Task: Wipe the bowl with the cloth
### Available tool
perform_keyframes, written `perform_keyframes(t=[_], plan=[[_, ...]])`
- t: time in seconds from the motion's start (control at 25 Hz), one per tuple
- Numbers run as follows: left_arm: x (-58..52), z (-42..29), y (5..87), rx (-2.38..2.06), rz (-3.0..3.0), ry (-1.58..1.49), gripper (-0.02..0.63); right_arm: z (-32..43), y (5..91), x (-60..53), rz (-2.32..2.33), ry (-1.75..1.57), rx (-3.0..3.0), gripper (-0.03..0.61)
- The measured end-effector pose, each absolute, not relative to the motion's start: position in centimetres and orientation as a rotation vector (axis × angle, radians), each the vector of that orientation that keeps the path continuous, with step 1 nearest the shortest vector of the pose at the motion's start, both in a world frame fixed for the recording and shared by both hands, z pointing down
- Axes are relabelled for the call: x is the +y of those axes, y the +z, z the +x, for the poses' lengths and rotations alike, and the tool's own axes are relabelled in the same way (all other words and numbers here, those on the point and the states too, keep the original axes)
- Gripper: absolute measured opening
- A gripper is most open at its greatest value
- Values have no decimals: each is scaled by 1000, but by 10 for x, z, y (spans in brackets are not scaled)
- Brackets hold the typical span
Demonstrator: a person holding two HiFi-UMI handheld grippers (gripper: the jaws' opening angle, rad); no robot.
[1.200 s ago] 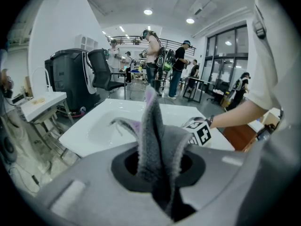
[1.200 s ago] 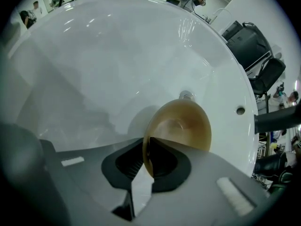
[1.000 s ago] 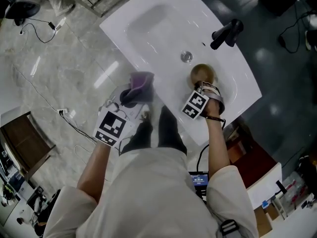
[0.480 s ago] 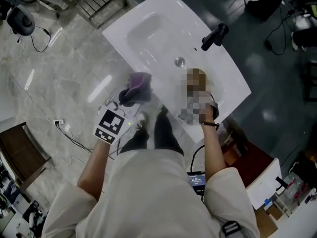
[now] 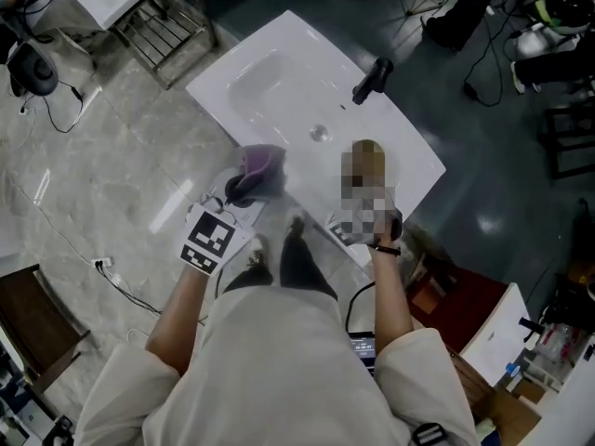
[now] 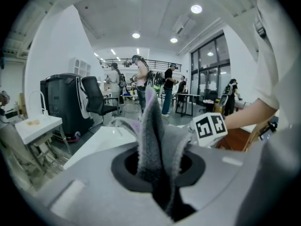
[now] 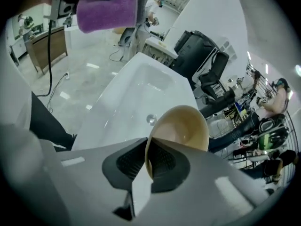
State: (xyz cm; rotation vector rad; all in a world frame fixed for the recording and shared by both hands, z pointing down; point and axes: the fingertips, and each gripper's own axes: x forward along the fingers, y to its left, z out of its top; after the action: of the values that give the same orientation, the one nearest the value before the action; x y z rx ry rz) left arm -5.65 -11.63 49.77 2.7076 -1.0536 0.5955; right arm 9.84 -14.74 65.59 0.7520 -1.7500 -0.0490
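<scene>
Head view puts us over a white rectangular ceramic sink with a black faucet. At the sink's near-left edge our left gripper has its jaws pressed onto a bunched purple-grey fleece cloth, which stands up between them. Our right gripper pinches the rim of a round tan bowl, one jaw inside, one outside. The bowl hangs tilted above the sink, near its drain and apart from the cloth.
</scene>
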Motion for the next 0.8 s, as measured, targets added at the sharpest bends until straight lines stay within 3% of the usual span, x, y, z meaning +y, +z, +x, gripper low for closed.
perform_keyframes(t=[0.48, 0.8], plan=[[-100, -48, 419, -975, 2925, 422, 60, 61, 522, -120, 1091, 287, -2170, 12], [-82, -10, 370, -735, 3069, 296, 60, 48, 462, -94, 1070, 587, -2473, 14]])
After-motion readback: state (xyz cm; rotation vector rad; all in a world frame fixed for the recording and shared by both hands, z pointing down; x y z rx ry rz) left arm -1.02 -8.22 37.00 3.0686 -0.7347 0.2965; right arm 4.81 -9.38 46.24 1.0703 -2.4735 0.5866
